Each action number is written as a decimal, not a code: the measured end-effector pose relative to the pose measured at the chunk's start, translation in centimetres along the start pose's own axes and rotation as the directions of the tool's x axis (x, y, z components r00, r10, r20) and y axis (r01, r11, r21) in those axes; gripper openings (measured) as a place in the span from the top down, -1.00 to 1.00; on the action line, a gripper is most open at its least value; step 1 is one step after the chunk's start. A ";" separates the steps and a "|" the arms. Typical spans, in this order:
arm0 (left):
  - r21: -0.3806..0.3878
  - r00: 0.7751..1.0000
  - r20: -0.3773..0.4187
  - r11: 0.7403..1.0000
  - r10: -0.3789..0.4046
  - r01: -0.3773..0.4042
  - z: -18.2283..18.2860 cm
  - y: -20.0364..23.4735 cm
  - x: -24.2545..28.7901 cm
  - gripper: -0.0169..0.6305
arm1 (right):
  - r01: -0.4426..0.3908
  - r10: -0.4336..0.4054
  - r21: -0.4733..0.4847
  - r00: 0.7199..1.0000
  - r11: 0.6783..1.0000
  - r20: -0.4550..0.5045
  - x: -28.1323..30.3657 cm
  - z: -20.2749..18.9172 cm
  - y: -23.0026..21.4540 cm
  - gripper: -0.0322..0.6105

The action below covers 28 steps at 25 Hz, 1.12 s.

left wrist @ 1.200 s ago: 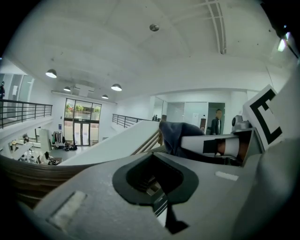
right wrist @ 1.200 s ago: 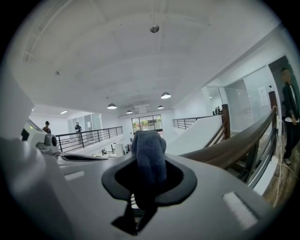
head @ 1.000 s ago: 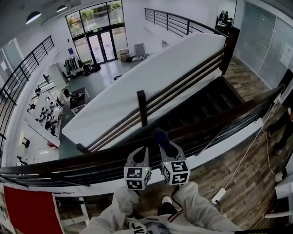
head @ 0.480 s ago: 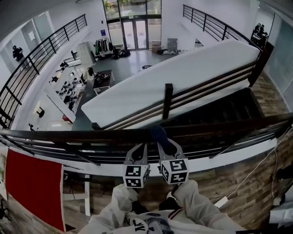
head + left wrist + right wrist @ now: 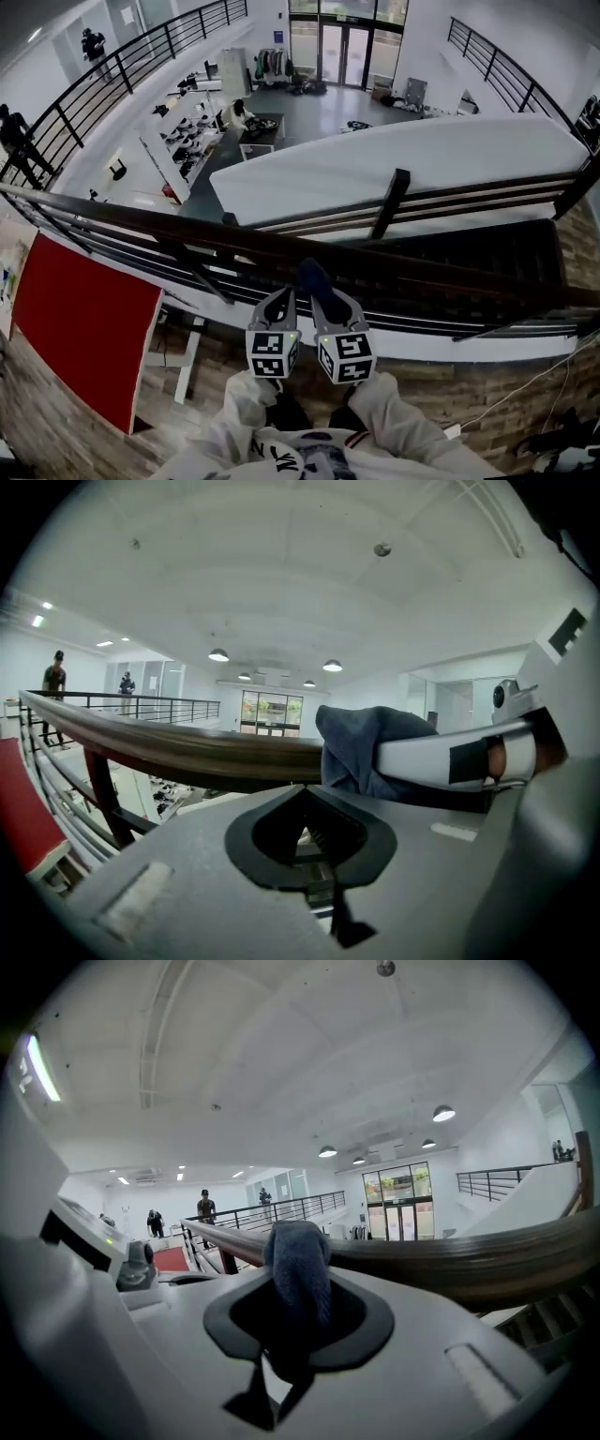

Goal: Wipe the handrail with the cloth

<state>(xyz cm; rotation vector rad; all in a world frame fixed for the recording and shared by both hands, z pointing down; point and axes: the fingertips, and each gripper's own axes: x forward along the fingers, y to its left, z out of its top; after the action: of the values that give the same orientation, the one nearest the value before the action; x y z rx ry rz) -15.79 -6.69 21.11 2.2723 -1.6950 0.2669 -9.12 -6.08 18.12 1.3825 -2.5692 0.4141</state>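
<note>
On the handrail (image 5: 187,233), right tool (image 5: 328,309) pinches bunched dark-blue cloth (image 5: 312,279) — left tool (image 5: 278,305) closed.

The dark wooden handrail (image 5: 141,223) runs slantwise across the landing's edge, and a dark blue cloth (image 5: 314,279) is draped over its top near the middle. Below it, a white power strip (image 5: 452,431) lies on the plank floor (image 5: 469,389).
</note>
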 end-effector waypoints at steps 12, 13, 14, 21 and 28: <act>-0.050 0.982 -0.068 0.982 0.177 -0.181 -5.7 18.6 -5.7 0.94 | -0.159 0.160 0.016 0.981 0.987 -0.111 11.9 -5.5 14.8 0.68; -0.049 0.979 -0.066 0.980 0.191 -0.195 -6.0 19.8 -5.6 0.94 | -0.166 0.167 0.019 0.979 0.986 -0.117 12.9 -5.9 15.5 0.68; -0.051 0.977 -0.061 0.977 0.204 -0.207 -6.3 21.2 -5.6 0.94 | -0.172 0.174 0.021 0.977 0.985 -0.123 14.0 -6.2 16.2 0.68; -0.094 0.965 -0.096 0.963 0.242 -0.251 -8.9 28.8 -5.5 0.94 | -0.197 0.200 0.036 0.966 0.980 -0.166 21.0 -8.2 20.4 0.68; -0.095 0.959 -0.120 0.959 0.256 -0.268 -10.7 33.6 -4.5 0.94 | -0.195 0.205 0.069 0.958 0.978 -0.201 26.7 -10.7 22.8 0.68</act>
<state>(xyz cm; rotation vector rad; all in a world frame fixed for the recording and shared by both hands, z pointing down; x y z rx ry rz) -48.97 -7.84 33.86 1.9180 -1.9043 0.3352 -42.34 -11.44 32.68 1.0336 -2.5472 0.6222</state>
